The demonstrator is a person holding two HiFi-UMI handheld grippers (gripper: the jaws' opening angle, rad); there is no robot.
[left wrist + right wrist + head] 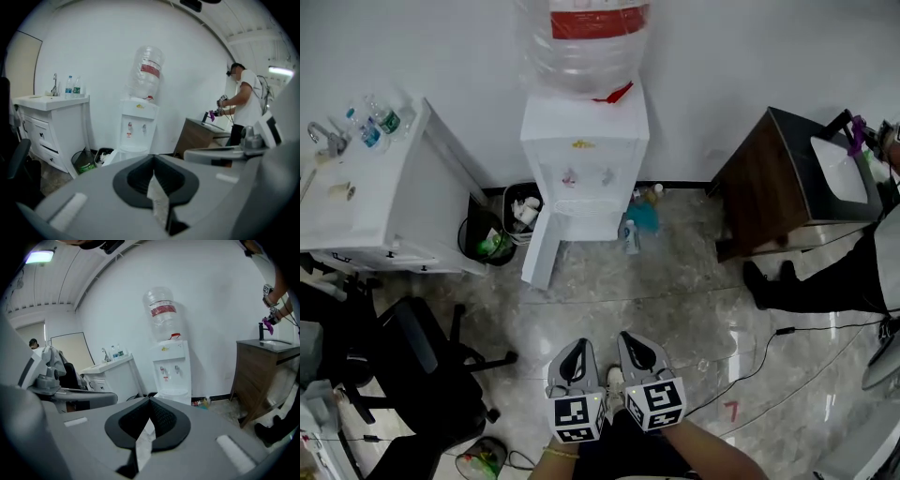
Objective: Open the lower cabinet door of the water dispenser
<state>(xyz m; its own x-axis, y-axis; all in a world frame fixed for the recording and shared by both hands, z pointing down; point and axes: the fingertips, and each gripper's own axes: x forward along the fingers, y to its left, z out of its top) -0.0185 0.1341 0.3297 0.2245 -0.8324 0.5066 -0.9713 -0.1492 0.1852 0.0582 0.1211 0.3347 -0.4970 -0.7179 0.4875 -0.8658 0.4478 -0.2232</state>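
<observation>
The white water dispenser (584, 159) stands against the far wall with a large bottle on top. Its lower cabinet door (546, 246) hangs open, swung out to the left. My left gripper (575, 349) and right gripper (636, 342) are side by side at the bottom of the head view, well short of the dispenser, over the marble floor. Both are shut with nothing between the jaws. The left gripper view shows the dispenser (136, 126) beyond the closed left gripper (152, 164). In the right gripper view the dispenser (171, 366) stands past the closed right gripper (150, 404).
A white vanity cabinet (366, 197) stands left of the dispenser, with two waste bins (487, 234) between them. A black office chair (412, 366) is at the near left. A brown sink cabinet (778, 178) and a person (834, 281) are right. Cables (769, 356) cross the floor.
</observation>
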